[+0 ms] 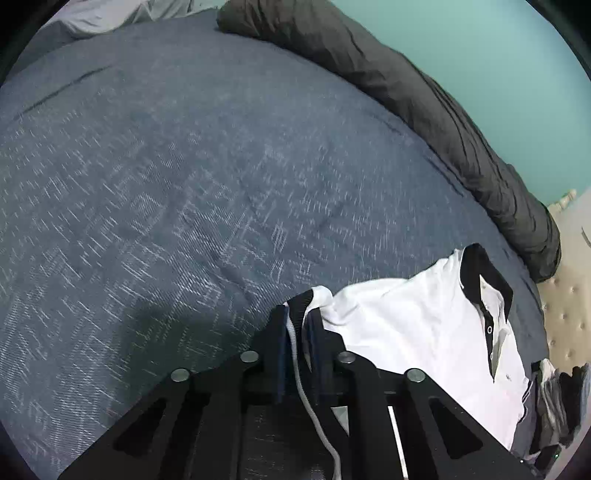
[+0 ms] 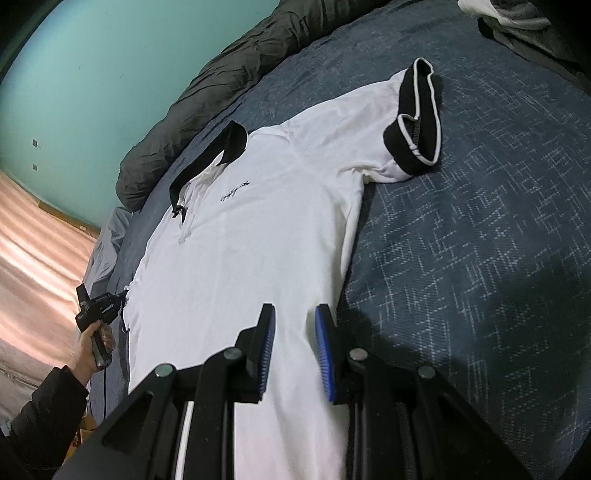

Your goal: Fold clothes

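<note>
A white polo shirt [image 2: 258, 229] with a black collar [image 2: 207, 166] and black sleeve cuffs lies front up on the blue patterned bedspread [image 2: 461, 258]. My left gripper [image 1: 298, 317] is shut on one black sleeve cuff [image 1: 299, 301], bunching the sleeve at the shirt's side. The right wrist view shows that left gripper [image 2: 110, 301] at the shirt's left edge, held by a hand [image 2: 88, 350]. The other cuff [image 2: 417, 114] lies spread flat on the bed. My right gripper [image 2: 295, 325] stands open over the shirt's lower body, with only flat cloth showing between its blue pads.
A rolled dark grey duvet [image 1: 424, 103] runs along the bed's far edge by the teal wall [image 1: 498, 74]. A pile of dark and grey clothes [image 1: 557, 402] sits past the shirt's hem. More grey garments [image 2: 524, 26] lie at the bed's far corner. A padded cream surface [image 1: 565, 314] borders the bed.
</note>
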Available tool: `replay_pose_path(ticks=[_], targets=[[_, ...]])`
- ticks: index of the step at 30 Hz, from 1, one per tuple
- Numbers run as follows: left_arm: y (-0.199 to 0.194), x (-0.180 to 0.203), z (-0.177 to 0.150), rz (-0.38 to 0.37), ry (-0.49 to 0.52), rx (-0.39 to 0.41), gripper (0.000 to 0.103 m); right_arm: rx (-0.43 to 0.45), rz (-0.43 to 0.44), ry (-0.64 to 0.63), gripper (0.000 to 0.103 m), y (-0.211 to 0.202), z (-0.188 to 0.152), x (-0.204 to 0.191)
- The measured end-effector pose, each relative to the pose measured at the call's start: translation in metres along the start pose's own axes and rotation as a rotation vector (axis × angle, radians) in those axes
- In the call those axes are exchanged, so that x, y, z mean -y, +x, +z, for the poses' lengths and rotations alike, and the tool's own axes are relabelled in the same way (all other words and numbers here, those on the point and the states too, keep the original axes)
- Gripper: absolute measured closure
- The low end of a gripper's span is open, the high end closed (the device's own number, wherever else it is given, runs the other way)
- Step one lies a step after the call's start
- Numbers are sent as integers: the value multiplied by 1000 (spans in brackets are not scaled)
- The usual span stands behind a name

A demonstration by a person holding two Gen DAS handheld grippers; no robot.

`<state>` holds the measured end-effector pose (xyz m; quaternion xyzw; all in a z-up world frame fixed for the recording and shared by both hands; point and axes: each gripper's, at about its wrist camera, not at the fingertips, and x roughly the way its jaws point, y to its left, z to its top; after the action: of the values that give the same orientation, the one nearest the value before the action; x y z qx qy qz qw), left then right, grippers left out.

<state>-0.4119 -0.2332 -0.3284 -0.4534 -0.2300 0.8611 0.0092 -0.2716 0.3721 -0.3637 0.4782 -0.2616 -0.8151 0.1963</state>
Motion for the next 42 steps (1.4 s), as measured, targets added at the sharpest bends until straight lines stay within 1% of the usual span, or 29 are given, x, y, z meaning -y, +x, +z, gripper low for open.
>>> replay_pose_path(ticks=[1,4,8,11,13,15,16,17,18,19,20,21,26,27,30,34,36,42], targets=[[-3,1,1,9,4,12,98,0,1,-3,81,0,0,-1],[-12,0,8,69,5,49,98,0,0,-6,81,0,0,-2],[-11,-4,17,103,-20,51,98,-1,-2,-9,81,0,-1,-2],[0,-2,19,110,-19,26,98,-4,-6,-10,81,-2,-2,-1],[10,-1,18,92,-27,-11,98,-6,-11,-9,81,-2,-2,0],[11,-1,16,93,-34,-6,96,-6,-14,-4,81,-4,-3,2],[9,-2,16,90,-39,-3,93,-5,-14,0,81,-5,-3,3],[7,-3,15,90,-46,0,81,-2,-17,0,81,-7,-3,3],[4,-4,15,90,-52,3,74,2,-18,1,81,-10,-4,3],[0,-5,14,87,-56,9,63,5,-17,2,81,-12,-3,3],[-5,-6,12,83,-58,14,59,8,-15,4,81,-15,-4,3],[-12,-8,9,75,-59,14,58,10,-14,5,81,-19,-4,2],[-42,-5,-14,27,-31,-17,58,10,-19,-1,81,-38,-11,-3],[-50,-5,-21,16,-17,-30,58,8,-18,1,79,-42,-13,-3],[-73,-5,-46,-26,32,-77,58,-18,-31,5,72,-52,-22,-4],[-92,0,-80,-60,74,-144,58,-65,-53,5,71,-62,-37,-3],[-104,0,-101,-79,89,-163,58,-72,-61,8,71,-66,-44,0],[-111,8,-147,-123,131,-222,58,-55,-81,64,71,-71,-48,19]])
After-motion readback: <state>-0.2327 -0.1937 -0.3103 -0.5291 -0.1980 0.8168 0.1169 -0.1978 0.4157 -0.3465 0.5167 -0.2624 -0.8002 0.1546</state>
